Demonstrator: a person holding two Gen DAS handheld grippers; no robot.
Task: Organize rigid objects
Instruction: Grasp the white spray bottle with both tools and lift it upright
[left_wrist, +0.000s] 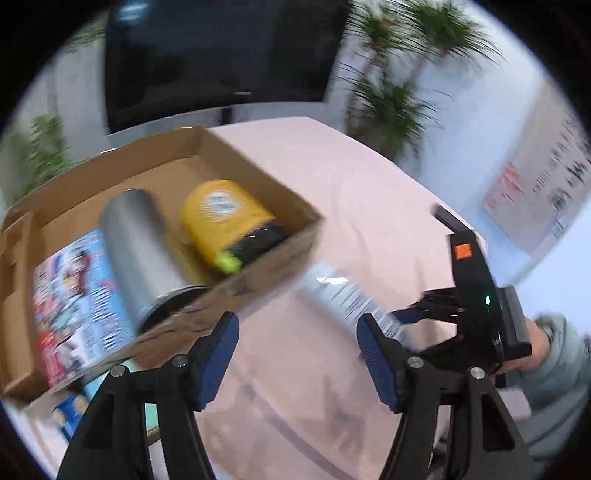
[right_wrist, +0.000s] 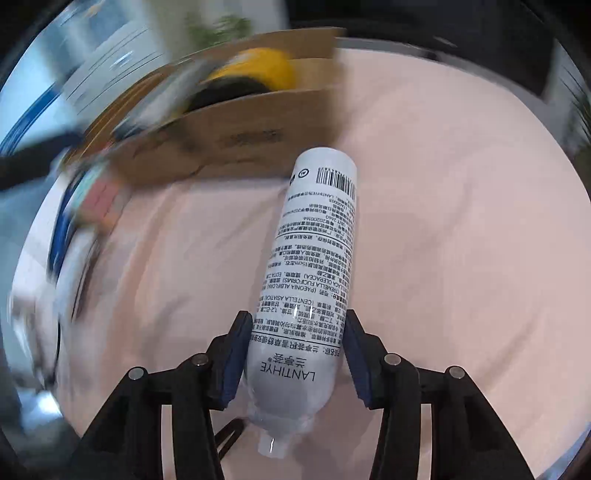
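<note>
- The right gripper points steeply down at the pink tablecloth.
- Its two blue pads sit on each side of a white spray can. The left pad touches the can; at the right pad a thin gap may show, so I cannot tell if the can is squeezed tight.
- The pads are at the can's lower body, near its narrow neck and small white nozzle. The flat bottom end with the barcode is the far end.
- The can's long side runs away from the gripper, leaning a little to the right, toward the cardboard box.
- The left gripper also tilts down. Its blue fingers are spread apart with nothing between them, only pink cloth below.
- In the left wrist view, the right gripper is off to the right, held by a hand in a grey sleeve. The spray can sticks out from it toward the box.
- Farther back, the open cardboard box rests on the cloth. Inside lie a silver cylinder, a yellow container with a black and green end, and a colourful printed pack.
- Behind the table are a dark screen and green plants, all blurry.
</note>
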